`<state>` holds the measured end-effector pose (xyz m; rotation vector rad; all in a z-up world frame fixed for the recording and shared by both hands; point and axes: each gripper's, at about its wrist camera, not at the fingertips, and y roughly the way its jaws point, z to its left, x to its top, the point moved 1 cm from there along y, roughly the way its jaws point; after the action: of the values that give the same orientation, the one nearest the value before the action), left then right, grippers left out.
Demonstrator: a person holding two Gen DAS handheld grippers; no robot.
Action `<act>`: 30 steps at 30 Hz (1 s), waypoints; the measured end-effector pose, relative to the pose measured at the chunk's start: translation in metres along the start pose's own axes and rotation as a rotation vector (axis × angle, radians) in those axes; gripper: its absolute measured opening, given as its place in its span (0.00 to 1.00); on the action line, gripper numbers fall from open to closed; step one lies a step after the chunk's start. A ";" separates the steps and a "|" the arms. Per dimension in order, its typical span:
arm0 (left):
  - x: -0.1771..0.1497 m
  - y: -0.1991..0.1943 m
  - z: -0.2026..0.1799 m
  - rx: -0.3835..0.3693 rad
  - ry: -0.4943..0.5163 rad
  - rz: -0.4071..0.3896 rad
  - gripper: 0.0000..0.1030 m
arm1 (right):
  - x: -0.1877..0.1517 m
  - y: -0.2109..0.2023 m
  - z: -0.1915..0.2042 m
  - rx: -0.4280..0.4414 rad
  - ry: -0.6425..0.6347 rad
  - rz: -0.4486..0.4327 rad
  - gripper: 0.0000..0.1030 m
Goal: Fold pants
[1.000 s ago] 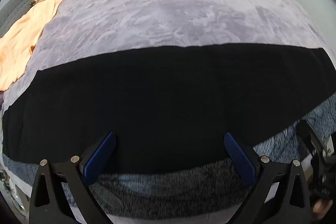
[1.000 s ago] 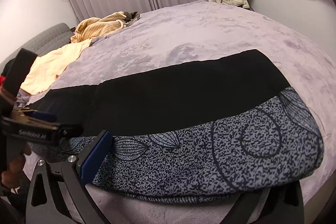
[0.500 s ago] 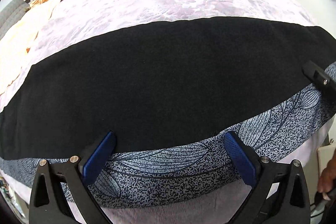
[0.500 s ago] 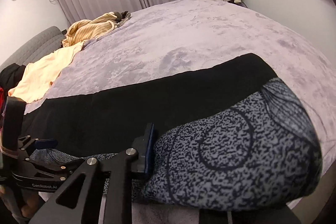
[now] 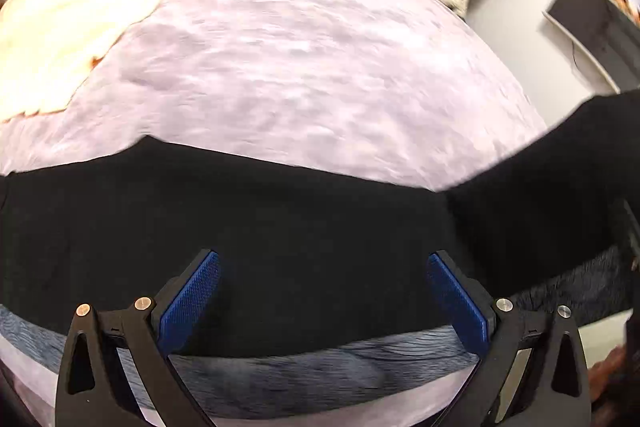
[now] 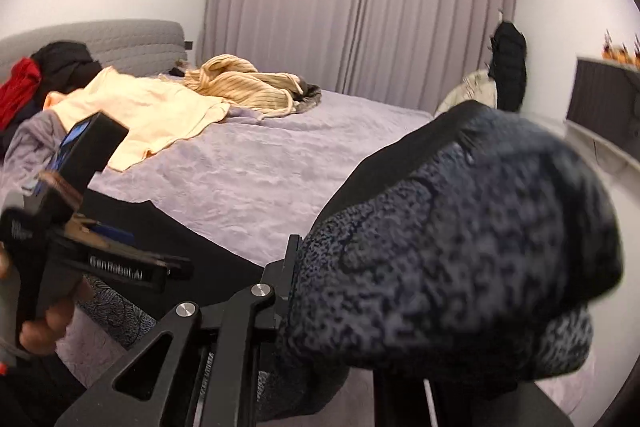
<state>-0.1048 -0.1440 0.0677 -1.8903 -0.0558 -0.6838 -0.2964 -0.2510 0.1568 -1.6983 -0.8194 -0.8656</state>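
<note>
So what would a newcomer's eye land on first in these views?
The bunched end of the pants, speckled grey lining outward, fills the right wrist view, clamped in the right hand-held gripper and lifted off the bed. In the left view, the open left hand-held gripper hovers over the flat black stretch.

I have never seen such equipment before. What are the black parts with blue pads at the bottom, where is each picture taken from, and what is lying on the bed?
There is no robot here. A person holds a hand tool with two fingers in each hand, and a camera on each tool looks forward along the fingers.

In the left tool's picture, the left gripper is open, its blue pads wide apart above the pants, which lie across the purple bed. The pants are black and blue-grey patterned.

In the right tool's picture, the right gripper is shut on one end of the pants and holds it up from the bed. At the left you see the other tool in the person's hand.

Yellow clothes lie farther back.
</note>
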 end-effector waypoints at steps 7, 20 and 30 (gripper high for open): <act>-0.001 -0.036 0.119 -0.029 -0.241 -0.054 1.00 | -0.001 0.049 0.131 -0.043 -0.324 0.015 0.14; -0.008 -0.019 0.130 0.053 -0.134 -0.013 1.00 | -0.064 0.102 0.228 -0.102 -0.636 0.086 0.14; -0.018 0.022 0.116 0.207 -0.032 0.073 1.00 | -0.079 0.077 0.239 -0.130 -0.693 0.082 0.29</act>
<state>-0.0620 -0.0481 0.0105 -1.6956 -0.0746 -0.5758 -0.2332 -0.0498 -0.0002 -2.1666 -1.1506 -0.2586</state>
